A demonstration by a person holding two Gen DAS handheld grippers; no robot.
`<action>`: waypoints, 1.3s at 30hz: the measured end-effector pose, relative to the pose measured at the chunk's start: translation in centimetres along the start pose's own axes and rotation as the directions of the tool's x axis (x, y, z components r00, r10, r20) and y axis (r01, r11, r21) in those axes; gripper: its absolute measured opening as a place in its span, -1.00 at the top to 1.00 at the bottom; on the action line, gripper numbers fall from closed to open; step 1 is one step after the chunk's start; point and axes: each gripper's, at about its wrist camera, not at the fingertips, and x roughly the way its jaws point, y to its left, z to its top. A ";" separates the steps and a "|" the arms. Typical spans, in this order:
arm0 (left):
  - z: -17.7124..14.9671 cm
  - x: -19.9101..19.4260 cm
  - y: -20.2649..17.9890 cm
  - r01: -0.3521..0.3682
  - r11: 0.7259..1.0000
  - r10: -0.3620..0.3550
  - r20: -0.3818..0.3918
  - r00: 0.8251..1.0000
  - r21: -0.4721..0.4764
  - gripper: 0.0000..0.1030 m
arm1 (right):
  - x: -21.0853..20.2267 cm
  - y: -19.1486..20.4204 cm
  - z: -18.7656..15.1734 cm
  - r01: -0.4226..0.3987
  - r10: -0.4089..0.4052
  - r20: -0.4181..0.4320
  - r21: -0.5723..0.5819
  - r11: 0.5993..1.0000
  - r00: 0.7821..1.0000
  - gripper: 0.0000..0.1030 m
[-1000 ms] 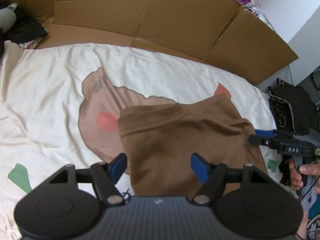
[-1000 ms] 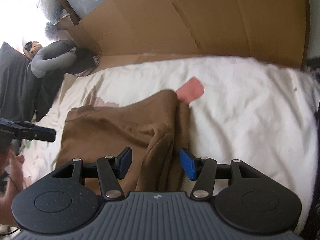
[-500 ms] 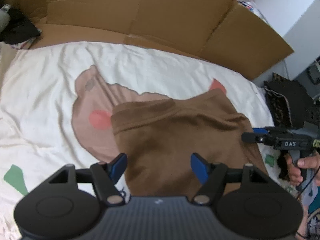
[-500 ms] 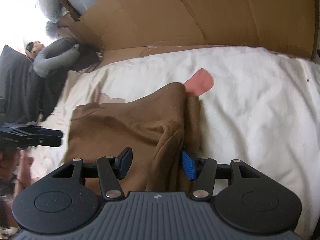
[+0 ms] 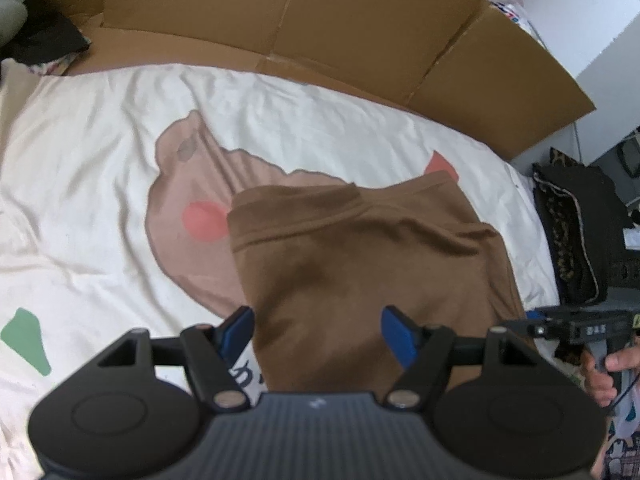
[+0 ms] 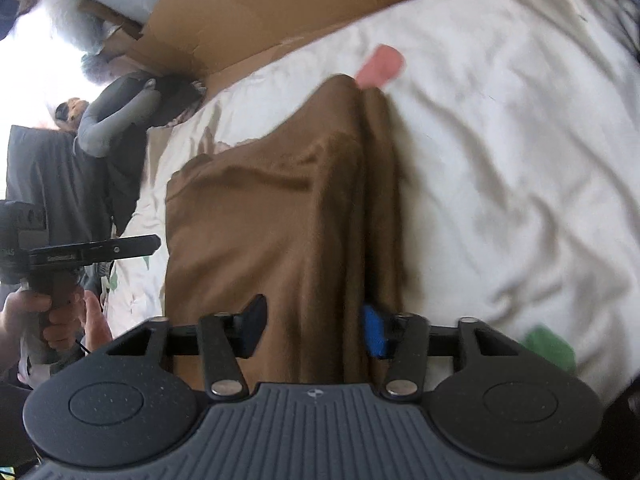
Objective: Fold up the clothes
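Observation:
A brown garment (image 5: 360, 256) lies partly folded on the white printed bedsheet (image 5: 100, 160). My left gripper (image 5: 318, 330) hovers open over the garment's near edge, its blue pads clear of the cloth. My right gripper (image 6: 314, 326) sits low at the garment's right side, and its jaws are closing with a raised fold of the brown garment (image 6: 280, 220) between them. The right pad is half tucked under the fold, and a gap still shows at the left pad. Each view catches the other tool: right gripper (image 5: 536, 322) at the garment's right edge, left gripper (image 6: 154, 242) at its left.
Flattened cardboard (image 5: 340, 28) walls the far side of the bed. Dark bags (image 5: 576, 232) stand to the right of the bed. A grey plush toy (image 6: 116, 120) and dark clothes lie at the far left corner. A person's hand (image 6: 52, 316) grips the left tool's handle.
My right gripper has dropped and rolled toward the garment's right fold, and its jaws have narrowed around it. The left gripper has stayed put and open.

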 end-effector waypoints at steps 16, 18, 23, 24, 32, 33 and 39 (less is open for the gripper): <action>-0.2 0.5 -1.1 0.030 0.998 -0.029 -0.015 0.999 0.053 -0.41 | -2.3 -1.0 -1.1 0.029 -0.031 0.010 0.136 0.990 0.999 0.92; -0.2 0.5 -1.1 0.031 0.998 -0.030 -0.017 0.999 0.055 -0.41 | -2.8 -0.6 -1.4 0.035 -0.037 0.013 0.133 0.991 0.999 0.92; -0.6 1.2 -1.1 0.014 0.997 -0.011 -0.041 0.999 0.071 -0.41 | -2.5 -1.2 -1.7 0.039 -0.043 0.024 0.143 0.989 0.999 0.83; -0.7 1.3 -1.0 0.007 0.997 -0.004 -0.042 0.999 0.076 -0.41 | -2.6 -1.3 -1.8 0.036 -0.040 0.029 0.146 0.989 0.999 0.81; -0.4 1.9 0.1 -0.025 0.998 0.028 -0.044 0.999 0.061 -0.41 | -3.3 -0.6 -2.6 0.020 -0.017 -0.048 0.056 0.998 0.999 -0.01; -0.3 1.9 0.1 -0.022 0.998 0.024 -0.044 0.999 0.057 -0.41 | -3.4 -0.7 -2.8 0.022 -0.020 -0.057 0.045 0.999 0.998 -0.01; 0.0 1.7 -0.3 0.002 0.999 0.001 -0.049 0.999 0.042 -0.40 | -3.8 -1.0 -4.3 0.038 -0.035 -0.125 0.021 0.999 0.991 -0.01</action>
